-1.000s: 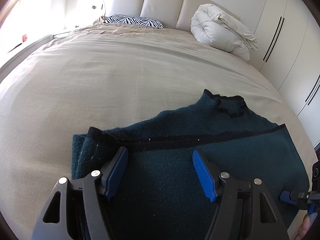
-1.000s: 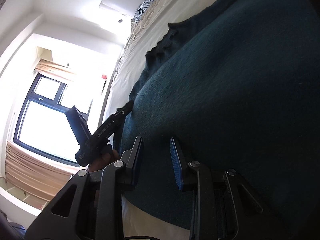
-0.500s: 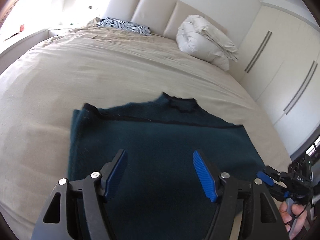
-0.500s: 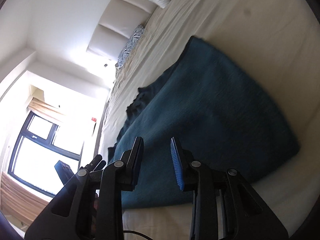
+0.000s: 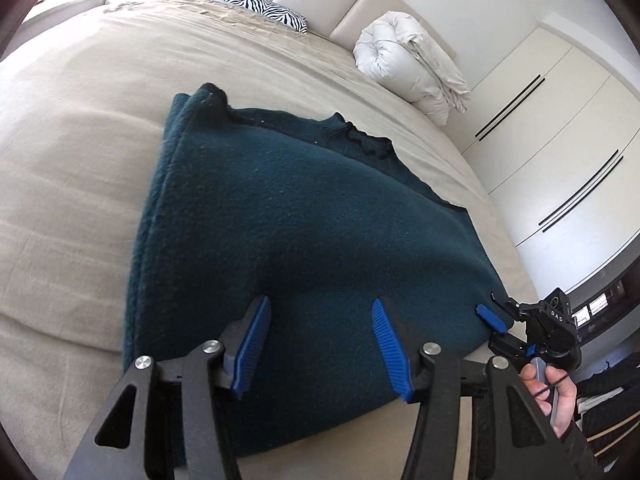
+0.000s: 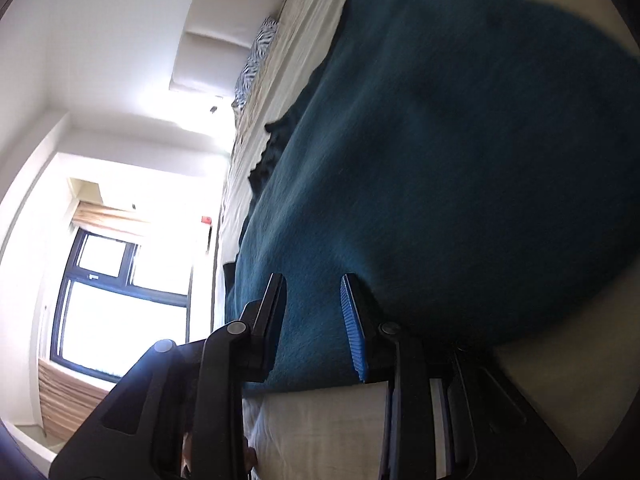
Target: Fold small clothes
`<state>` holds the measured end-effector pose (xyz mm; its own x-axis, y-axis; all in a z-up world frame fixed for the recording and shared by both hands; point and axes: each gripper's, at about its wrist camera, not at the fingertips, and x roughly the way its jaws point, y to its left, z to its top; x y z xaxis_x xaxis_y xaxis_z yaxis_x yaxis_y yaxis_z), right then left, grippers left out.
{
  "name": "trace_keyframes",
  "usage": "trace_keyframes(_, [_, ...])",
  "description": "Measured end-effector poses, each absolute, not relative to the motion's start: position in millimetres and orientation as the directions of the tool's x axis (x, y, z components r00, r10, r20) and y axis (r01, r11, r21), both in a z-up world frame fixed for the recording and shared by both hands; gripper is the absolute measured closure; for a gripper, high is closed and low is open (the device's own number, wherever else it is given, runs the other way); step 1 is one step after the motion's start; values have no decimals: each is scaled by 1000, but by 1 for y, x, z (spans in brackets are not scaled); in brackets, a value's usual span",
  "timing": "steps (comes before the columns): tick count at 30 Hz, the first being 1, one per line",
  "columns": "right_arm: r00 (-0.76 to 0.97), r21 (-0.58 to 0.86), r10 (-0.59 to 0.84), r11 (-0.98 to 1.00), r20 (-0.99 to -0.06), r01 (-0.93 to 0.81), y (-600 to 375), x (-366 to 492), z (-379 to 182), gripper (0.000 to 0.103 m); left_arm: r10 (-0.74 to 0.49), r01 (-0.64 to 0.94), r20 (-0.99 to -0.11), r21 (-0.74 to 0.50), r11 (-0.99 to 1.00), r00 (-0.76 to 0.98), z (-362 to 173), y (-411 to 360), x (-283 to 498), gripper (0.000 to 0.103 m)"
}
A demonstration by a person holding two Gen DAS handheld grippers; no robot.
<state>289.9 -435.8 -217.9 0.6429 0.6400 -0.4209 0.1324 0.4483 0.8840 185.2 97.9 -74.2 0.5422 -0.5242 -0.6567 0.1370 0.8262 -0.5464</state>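
A dark teal knit sweater [image 5: 304, 216] lies folded flat on the beige bed [image 5: 80, 160], its black-trimmed collar toward the headboard. It fills the right wrist view [image 6: 460, 160]. My left gripper [image 5: 320, 340] is open and empty, hovering over the sweater's near edge. My right gripper [image 6: 312, 320] is open and empty, rolled on its side at the sweater's near right corner; it also shows in the left wrist view [image 5: 492, 320].
A rolled white duvet [image 5: 412, 64] and a zebra-print pillow [image 5: 256, 4] lie by the headboard. White wardrobes [image 5: 560, 128] stand to the right of the bed. A window [image 6: 120, 300] is at the left of the room.
Both grippers have pulled back toward the sweater's near edge. The left view now tilts and sees the whole folded sweater. The right gripper moved close over the near corner again.
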Motion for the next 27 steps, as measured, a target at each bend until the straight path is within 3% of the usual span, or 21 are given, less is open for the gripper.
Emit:
trace_keyframes(4, [722, 860, 522, 467, -455, 204, -484, 261, -206, 75, -477, 67, -648, -551, 832, 594, -65, 126, 156, 44])
trace_keyframes(6, [747, 863, 492, 459, -446, 213, -499, 246, -198, 74, -453, 25, -616, -576, 817, 645, -56, 150, 141, 34])
trace_keyframes(7, [754, 861, 484, 463, -444, 210, -507, 241, -192, 67, -436, 5, -601, -583, 812, 670, -52, 160, 134, 29])
trace_keyframes(8, [762, 859, 474, 468, -441, 207, -507, 235, -187, 49, -415, -17, -592, -587, 809, 691, -48, 170, 131, 21])
trace_keyframes(10, [767, 859, 474, 477, -431, 188, -500, 231, -179, 38, -409, -44, -591, -603, 796, 696, -47, 183, 134, 17])
trace_keyframes(16, [680, 839, 600, 542, -421, 42, -422, 256, -149, 38, -545, -64, -587, -713, 698, 598, -68, 184, 169, 18])
trace_keyframes(18, [645, 833, 636, 553, -424, 2, -398, 276, -138, 38, -555, -95, -614, -714, 694, 561, -77, 176, 180, 23])
trace_keyframes(27, [508, 843, 758, 528, -410, -107, -324, 323, -129, 38, -643, -104, -589, -772, 627, 490, -83, 161, 203, 25])
